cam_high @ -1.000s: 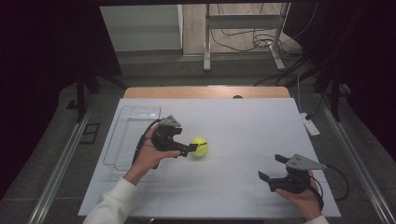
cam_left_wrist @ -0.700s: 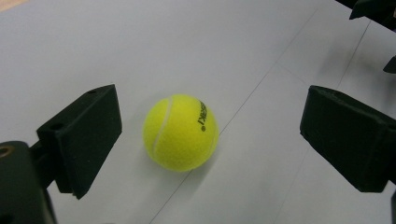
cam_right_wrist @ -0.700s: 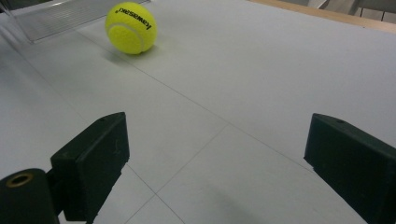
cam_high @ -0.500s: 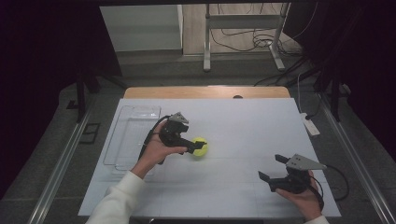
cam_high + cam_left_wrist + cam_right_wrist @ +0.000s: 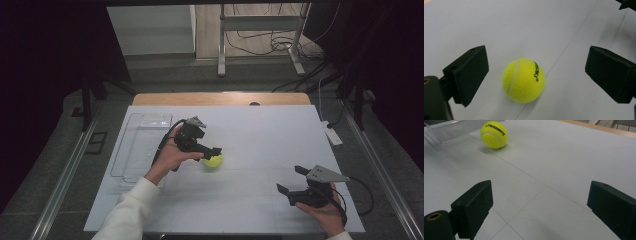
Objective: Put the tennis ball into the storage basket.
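1. On the far left of the white table sits a clear plastic tray
2. My left gripper is next, over the yellow tennis ball. My jaws are wide open, one on each side of the ball, not touching it
3. The ball rests on the table, near the middle. It has black letters that read "kawasaki"
4. My right gripper is low on the right, well apart from the ball. Its jaws are wide open too, with only bare table between them
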